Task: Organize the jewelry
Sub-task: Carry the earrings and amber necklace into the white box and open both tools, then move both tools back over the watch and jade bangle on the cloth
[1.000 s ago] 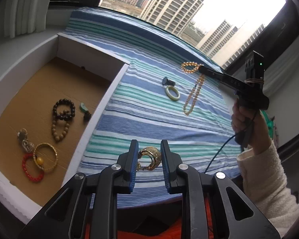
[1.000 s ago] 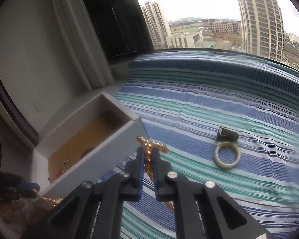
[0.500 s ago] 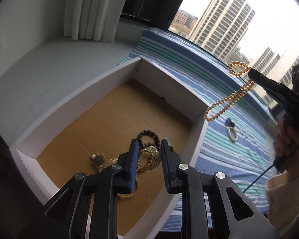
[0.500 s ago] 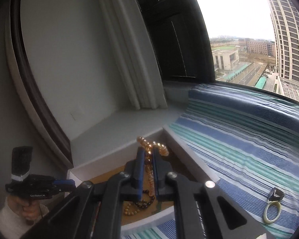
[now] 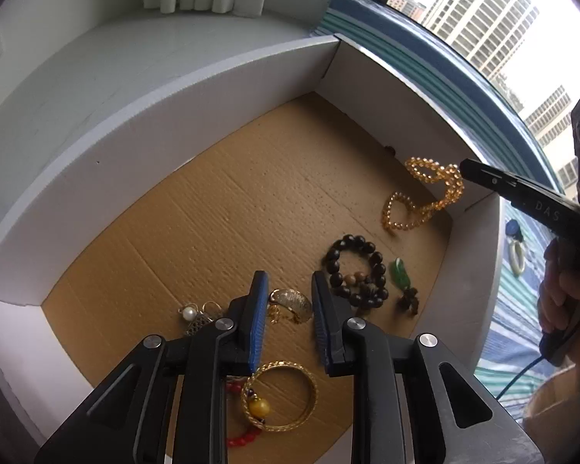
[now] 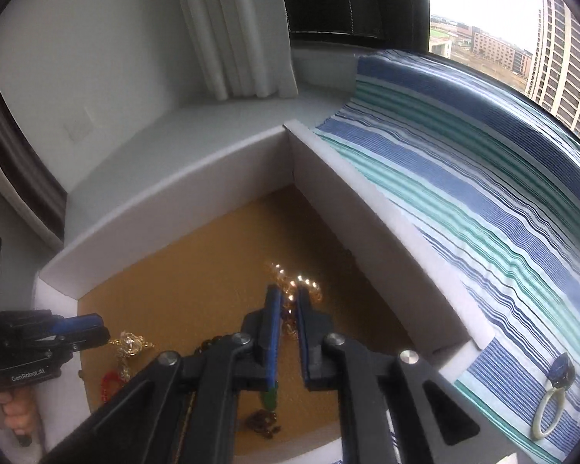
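Observation:
A white box (image 5: pixel 174 116) with a cardboard floor holds the sorted jewelry. My left gripper (image 5: pixel 290 297) hangs low over that floor. A gold ornament (image 5: pixel 292 305) sits between its blue pads, and the jaws are opening. From the right, my right gripper (image 5: pixel 464 166) reaches over the box wall. A gold bead necklace (image 5: pixel 421 201) trails from its tips down to the floor. In the right wrist view the necklace (image 6: pixel 290 282) is pinched between the right gripper (image 6: pixel 289 305), whose jaws are opening. The left gripper (image 6: pixel 96 323) shows there at the lower left.
On the box floor lie a dark bead bracelet (image 5: pixel 357 270), a green pendant (image 5: pixel 400 272), a gold bangle (image 5: pixel 280 396), red beads (image 5: pixel 239 437) and a pearl piece (image 5: pixel 197 317). A pale bangle (image 6: pixel 553 406) and a dark blue piece (image 6: pixel 560 371) lie on the striped cloth (image 6: pixel 483 178).
Both grippers have swung from the striped cloth over to the box and sunk into it. The necklace, which hung free half a second ago, now lies partly on the box floor.

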The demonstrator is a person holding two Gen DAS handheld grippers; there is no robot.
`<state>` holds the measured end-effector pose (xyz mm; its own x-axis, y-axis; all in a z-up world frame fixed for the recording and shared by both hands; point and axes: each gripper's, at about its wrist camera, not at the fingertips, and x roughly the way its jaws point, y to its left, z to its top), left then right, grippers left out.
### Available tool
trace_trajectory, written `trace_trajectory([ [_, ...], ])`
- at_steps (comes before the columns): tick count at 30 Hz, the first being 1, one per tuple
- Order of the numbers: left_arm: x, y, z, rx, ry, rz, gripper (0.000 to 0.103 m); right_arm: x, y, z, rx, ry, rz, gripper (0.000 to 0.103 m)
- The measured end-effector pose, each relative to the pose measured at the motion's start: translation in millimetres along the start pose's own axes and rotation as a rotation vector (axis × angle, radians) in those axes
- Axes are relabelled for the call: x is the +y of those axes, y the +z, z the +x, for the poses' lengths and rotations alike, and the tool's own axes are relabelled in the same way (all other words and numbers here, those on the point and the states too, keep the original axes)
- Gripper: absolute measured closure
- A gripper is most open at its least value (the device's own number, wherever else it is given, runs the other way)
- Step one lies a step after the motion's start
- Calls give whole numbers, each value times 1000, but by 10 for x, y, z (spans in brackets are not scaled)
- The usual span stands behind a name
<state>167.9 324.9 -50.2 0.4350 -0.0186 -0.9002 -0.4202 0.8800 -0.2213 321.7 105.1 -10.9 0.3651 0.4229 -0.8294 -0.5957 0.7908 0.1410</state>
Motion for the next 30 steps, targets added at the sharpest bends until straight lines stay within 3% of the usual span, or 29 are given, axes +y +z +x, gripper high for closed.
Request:
trace_trajectory([
  [2,-31,-45,40,8,29,13,61,-27,-55,99,27,-20,12,80],
  [3,-43,-67,24,0,35,14,47,-53,-68,115,32,-29,17,55],
  [4,-55,-89,-13,-13,46,13,39,-75,-80,107,27,-36,18,39],
  [10,-292,-233,-419,-144,101,74,28,-48,-163,-383,-96,-93,-33,38],
  [15,-565,-392,-690,-239,122,136,27,-88,-415,-863,-171,-107,-59,35],
  [20,-877,-523,-758,-281,136,201,27,-235,-748,-1148,-179,-120,-30,35],
  [30,-1437,-736,-789,-294,105,299,27,-762,-1535,-1557,-149,-207,57,35],
])
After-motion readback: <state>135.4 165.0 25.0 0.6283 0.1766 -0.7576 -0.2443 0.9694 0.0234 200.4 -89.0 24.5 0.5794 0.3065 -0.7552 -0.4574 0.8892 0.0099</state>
